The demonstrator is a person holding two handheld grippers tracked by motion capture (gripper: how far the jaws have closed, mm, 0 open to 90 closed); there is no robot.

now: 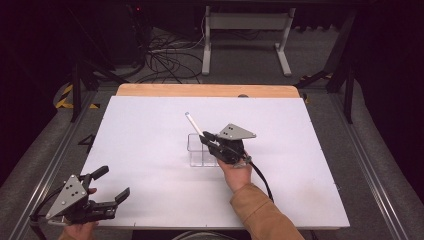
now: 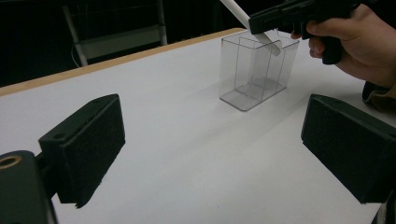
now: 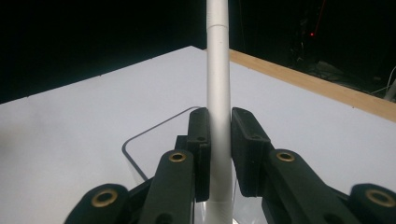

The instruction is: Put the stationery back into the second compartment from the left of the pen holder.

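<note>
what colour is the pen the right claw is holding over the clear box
White, or very pale grey; the pen shows best in the right gripper view.

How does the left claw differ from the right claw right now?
The left claw is open with nothing between its jaws; the right claw is shut on a white pen. The left claw sits near the table's front left corner, while the right claw is above the clear box mid-table. Both are black and hand-held.

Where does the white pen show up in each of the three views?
High view: the white pen slants up-left from the right gripper, above centre.
Left gripper view: top right, its lower end inside the clear box.
Right gripper view: upright at centre, clamped between the jaws.
Shared landmark: the clear box.
</note>
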